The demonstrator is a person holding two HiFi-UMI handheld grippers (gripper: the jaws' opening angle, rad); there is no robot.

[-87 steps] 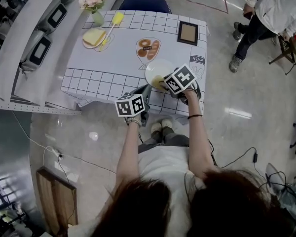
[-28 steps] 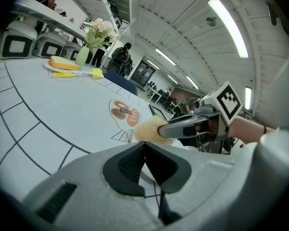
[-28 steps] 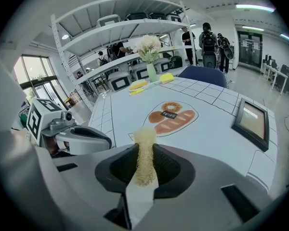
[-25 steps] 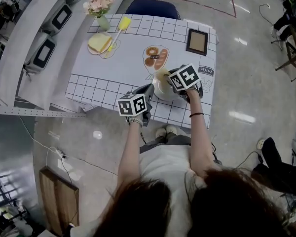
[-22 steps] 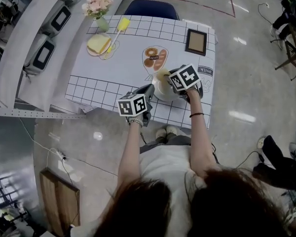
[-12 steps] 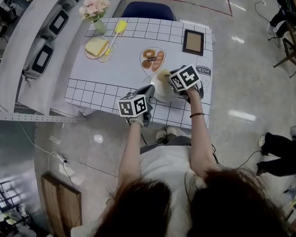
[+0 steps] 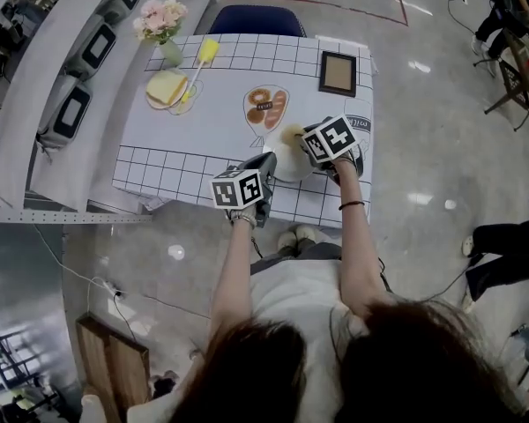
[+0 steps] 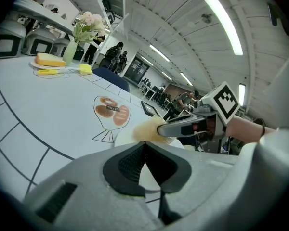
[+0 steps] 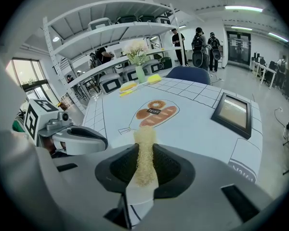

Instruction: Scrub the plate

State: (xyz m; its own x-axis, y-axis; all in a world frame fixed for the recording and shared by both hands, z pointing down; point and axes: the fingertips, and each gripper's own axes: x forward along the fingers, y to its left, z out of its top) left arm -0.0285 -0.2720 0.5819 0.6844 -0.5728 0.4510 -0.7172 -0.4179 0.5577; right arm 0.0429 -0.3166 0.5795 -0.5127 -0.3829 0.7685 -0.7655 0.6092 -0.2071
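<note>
A white plate (image 7: 286,162) sits near the front edge of a table (image 7: 219,113) covered in a white cloth with a black grid. It lies between two hand-held grippers. The left gripper (image 8: 144,147) is clamped on the plate's near rim, with a thin white edge showing where its dark pads meet. The right gripper (image 9: 144,163) is squeezed onto a pale yellow, fibrous scrubber (image 9: 145,150), whose tuft pokes forward over the plate's far side. The likely risk is the plate slipping: it is held only by a narrow bite on a smooth rim, so hard pressure from the scrubber could twist it out of the jaws or push it toward the nearby table edge. The scrubber could also work loose, since it is soft and pinched only along its middle. The plate looks plain, round, shallow and glossy, with no visible food or marks. No view makes clear whether it lies flat or is lifted off the cloth. Just beyond it the cloth carries a printed picture of bread (image 7: 266,108). Farther back stand a dark picture frame (image 7: 338,72), a yellow brush (image 7: 202,56) and a vase of pink flowers (image 7: 161,23).
</note>
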